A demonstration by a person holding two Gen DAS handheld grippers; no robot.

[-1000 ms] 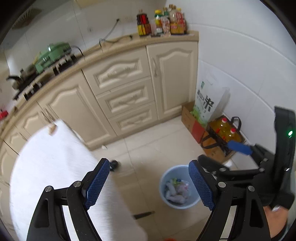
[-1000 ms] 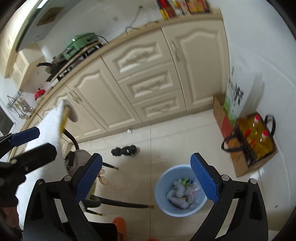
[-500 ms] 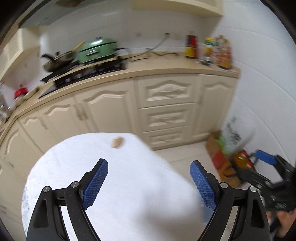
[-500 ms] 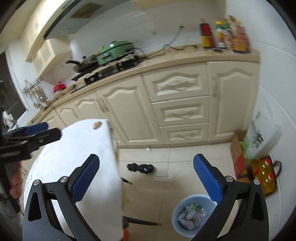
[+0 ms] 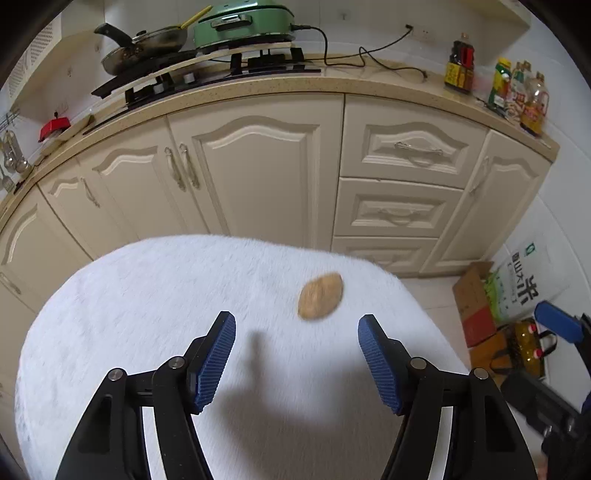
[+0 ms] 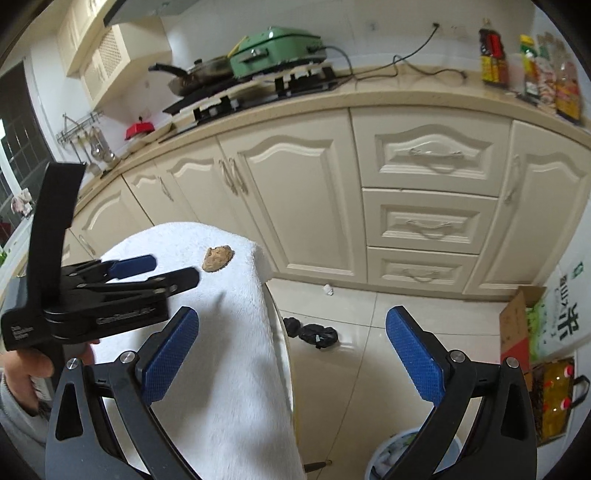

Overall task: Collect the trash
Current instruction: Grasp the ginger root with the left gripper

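A fluffy white towel (image 5: 155, 314) is covering the round tabletop. The left gripper (image 5: 296, 360) is hovering above it, its ridged blue pads (image 5: 216, 363) spread wide and holding nothing. Just beyond the pads, a tan, oval, rough-textured scrap of trash (image 5: 320, 295) is lying on the towel. The right gripper (image 6: 291, 354) is hanging past the tabletop's right edge, also wide apart and empty. Below it, the rim of a pale blue plastic trash bin (image 6: 384, 456) is showing on the glossy tiled floor (image 6: 354, 332).

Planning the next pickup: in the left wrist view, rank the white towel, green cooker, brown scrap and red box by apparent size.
1. White towel, largest by far.
2. Green cooker.
3. Brown scrap, though it is nearer the camera, so true size is unsure.
4. Red box.
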